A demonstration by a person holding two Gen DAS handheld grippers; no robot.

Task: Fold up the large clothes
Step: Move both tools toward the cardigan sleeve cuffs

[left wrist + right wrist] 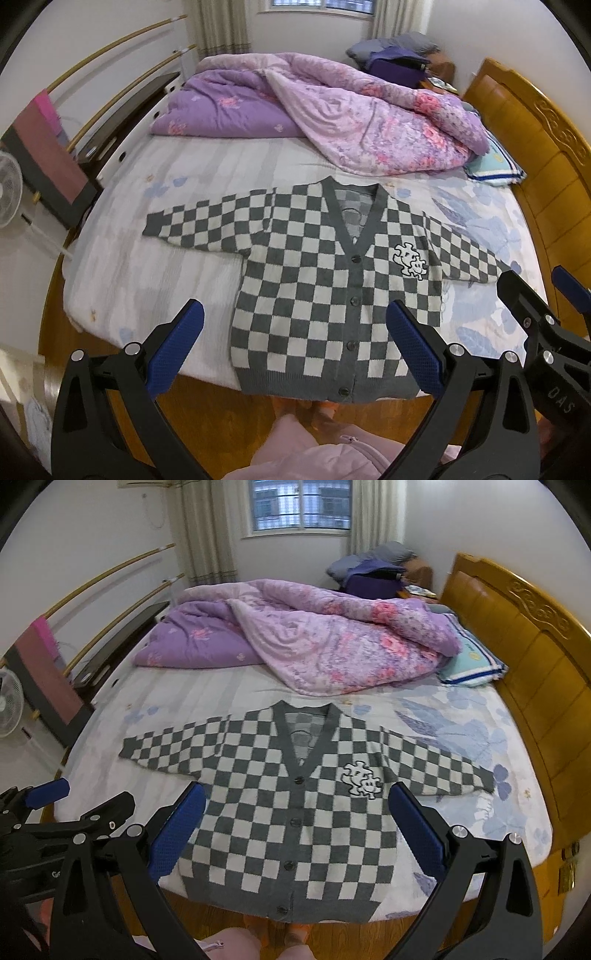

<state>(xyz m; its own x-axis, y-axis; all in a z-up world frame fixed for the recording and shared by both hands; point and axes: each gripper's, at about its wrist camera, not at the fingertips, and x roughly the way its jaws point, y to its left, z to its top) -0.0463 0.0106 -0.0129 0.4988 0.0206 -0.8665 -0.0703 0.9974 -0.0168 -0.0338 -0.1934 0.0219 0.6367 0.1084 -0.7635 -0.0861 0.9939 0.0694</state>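
Nearest the cameras, both grippers hang above the foot edge of the bed with nothing between their fingers. The left gripper (295, 343) has its blue-padded fingers (177, 347) spread wide, framing the lower half of the cardigan (317, 288) from above without touching it. The right gripper (297, 827) is likewise spread wide, its blue pads (415, 830) apart and clear of the fabric; in the left wrist view it appears at the right edge, just beside the left gripper. Below the grippers, pale pink clothing (332, 458) of the person is visible at the bottom of the frame. The cardigan, a grey-and-white checked knit with a V-neck, lies flat and face up on the bed sheet (443, 738), buttoned down the front, both sleeves stretched out to the sides. Its hem (280, 908) reaches the near edge of the mattress and slightly overhangs it. A white embroidered patch (360, 779) sits on the chest. Beyond the collar, a bundled purple floral quilt (314, 642) lies across the far half of the bed. A pillow (472, 664) rests beside the quilt, against the wooden headboard (524, 635) on the right. Farthest back are the curtains (203, 531) and a window (299, 504).
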